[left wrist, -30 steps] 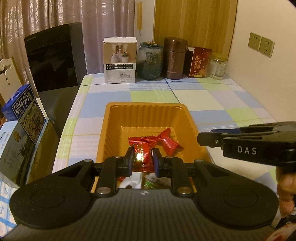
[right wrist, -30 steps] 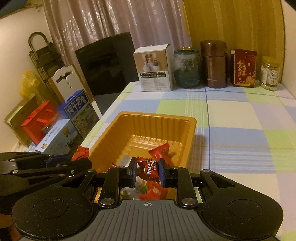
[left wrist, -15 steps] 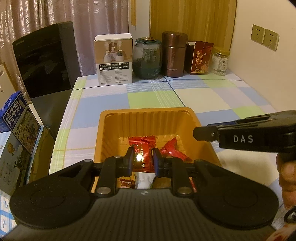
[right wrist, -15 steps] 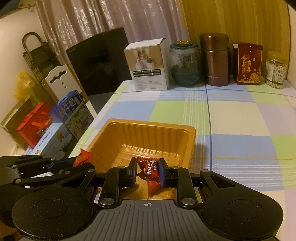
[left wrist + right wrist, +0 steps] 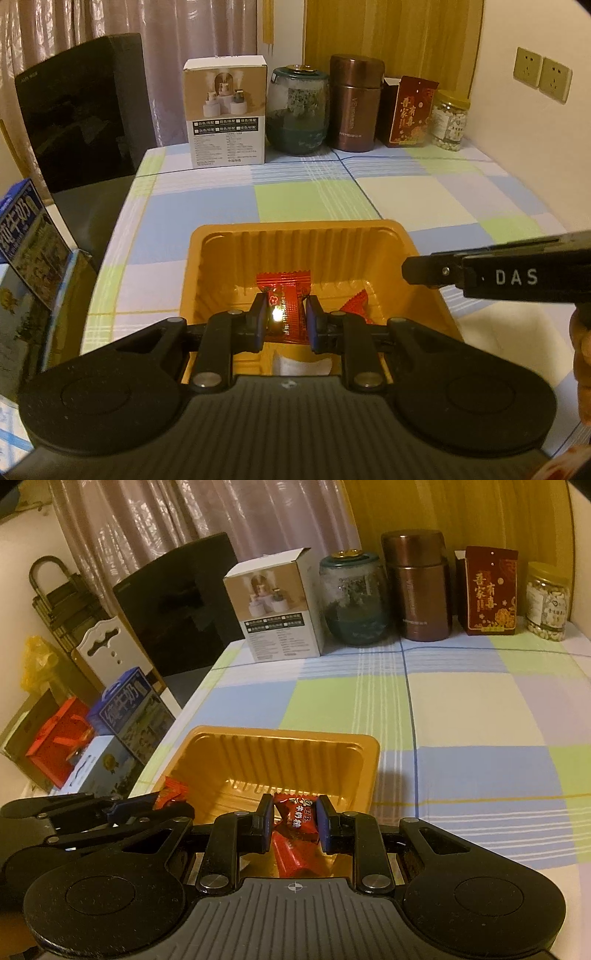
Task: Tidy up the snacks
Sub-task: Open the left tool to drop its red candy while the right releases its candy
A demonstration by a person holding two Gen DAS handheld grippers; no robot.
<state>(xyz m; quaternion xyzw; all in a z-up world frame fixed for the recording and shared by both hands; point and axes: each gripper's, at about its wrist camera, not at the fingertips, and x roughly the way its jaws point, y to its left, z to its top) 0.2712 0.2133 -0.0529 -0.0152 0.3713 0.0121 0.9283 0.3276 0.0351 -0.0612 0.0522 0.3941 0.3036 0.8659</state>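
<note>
A red-wrapped candy sits pinched between the left gripper fingers, above the orange tray. The right gripper clamps a second red candy over the tray's near edge. More sweets lie inside on the checked tablecloth.

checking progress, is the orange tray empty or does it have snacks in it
Not empty: the orange tray holds at least one red wrapped snack on its floor.

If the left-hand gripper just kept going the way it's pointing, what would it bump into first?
Probably the floor of the orange tray. The left gripper, shut on a red candy, points down into it, though depth is hard to judge; the candy would likely touch first.
</note>
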